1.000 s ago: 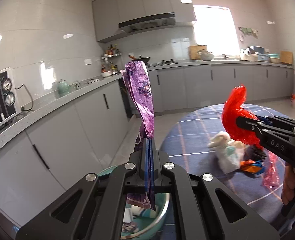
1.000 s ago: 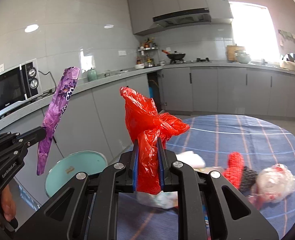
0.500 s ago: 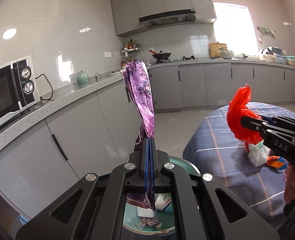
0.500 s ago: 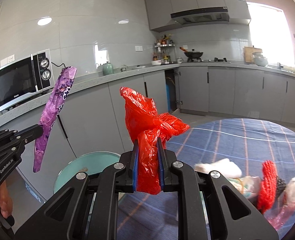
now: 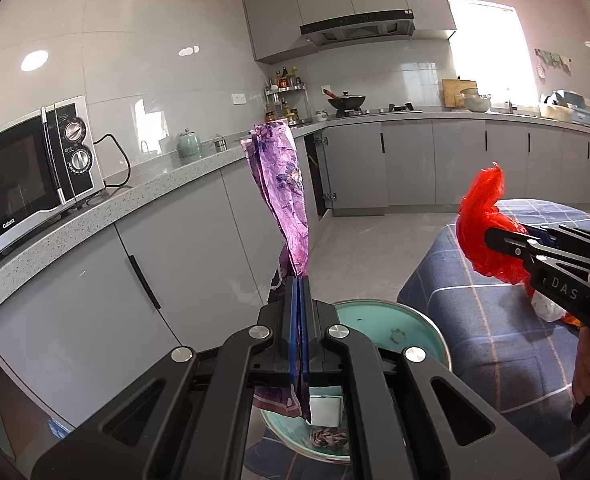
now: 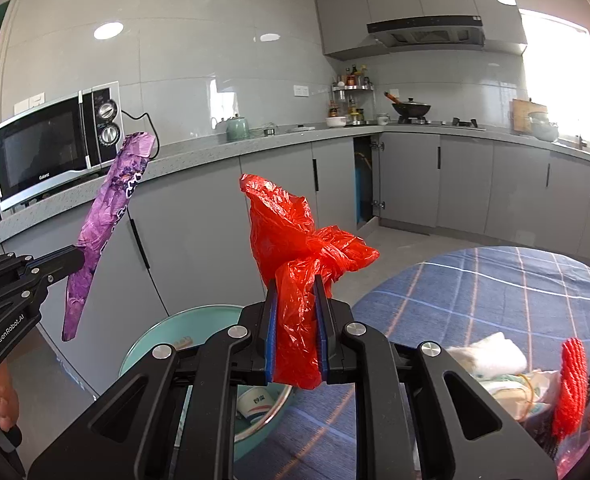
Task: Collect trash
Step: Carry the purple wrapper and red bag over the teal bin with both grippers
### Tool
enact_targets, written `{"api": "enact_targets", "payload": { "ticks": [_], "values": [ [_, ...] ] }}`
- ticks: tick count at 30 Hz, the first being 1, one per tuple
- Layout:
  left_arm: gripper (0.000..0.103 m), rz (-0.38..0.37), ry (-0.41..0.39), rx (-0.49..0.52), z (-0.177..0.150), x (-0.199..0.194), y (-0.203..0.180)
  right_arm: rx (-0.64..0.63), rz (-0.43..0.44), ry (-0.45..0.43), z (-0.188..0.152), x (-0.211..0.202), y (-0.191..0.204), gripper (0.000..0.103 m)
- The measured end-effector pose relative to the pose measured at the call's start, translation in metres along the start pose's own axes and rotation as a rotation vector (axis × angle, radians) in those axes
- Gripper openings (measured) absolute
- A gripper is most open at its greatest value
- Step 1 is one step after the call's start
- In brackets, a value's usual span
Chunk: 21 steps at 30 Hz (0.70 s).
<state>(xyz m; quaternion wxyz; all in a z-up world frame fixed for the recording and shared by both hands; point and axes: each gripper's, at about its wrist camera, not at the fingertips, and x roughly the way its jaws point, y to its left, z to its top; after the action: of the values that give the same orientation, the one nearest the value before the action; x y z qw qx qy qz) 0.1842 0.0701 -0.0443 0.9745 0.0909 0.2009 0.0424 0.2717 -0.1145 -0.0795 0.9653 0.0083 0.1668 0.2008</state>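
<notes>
My left gripper [image 5: 300, 292] is shut on a long purple wrapper [image 5: 281, 196] that stands upright above a teal trash bin [image 5: 391, 316]. It also shows at the left of the right wrist view [image 6: 77, 254] with the wrapper [image 6: 107, 220]. My right gripper [image 6: 297, 300] is shut on a knotted red plastic bag [image 6: 295, 240], held above the bin [image 6: 163, 340] beside the table. It shows at the right of the left wrist view [image 5: 491, 238] with the bag [image 5: 481, 220]. Paper scraps lie inside the bin.
A round table with a blue checked cloth [image 6: 495, 292] carries more trash: white tissue [image 6: 491, 356], a red mesh piece [image 6: 571, 380]. Grey kitchen cabinets [image 5: 199, 240] and a counter with a microwave [image 5: 27, 168] run along the left.
Both grippers have swung left, away from the table and toward the cabinets and bin. The table trash has slid to the right of view. Both keep hold of their items.
</notes>
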Motion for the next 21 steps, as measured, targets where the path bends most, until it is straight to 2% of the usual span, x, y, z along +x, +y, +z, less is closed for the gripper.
{"api": "enact_targets", "payload": {
  "ticks": [21],
  "values": [
    [0.002, 0.027, 0.043, 0.001, -0.004, 0.013, 0.002, -0.035, 0.041, 0.030, -0.002, 0.028, 0.016, 0.016]
  ]
}}
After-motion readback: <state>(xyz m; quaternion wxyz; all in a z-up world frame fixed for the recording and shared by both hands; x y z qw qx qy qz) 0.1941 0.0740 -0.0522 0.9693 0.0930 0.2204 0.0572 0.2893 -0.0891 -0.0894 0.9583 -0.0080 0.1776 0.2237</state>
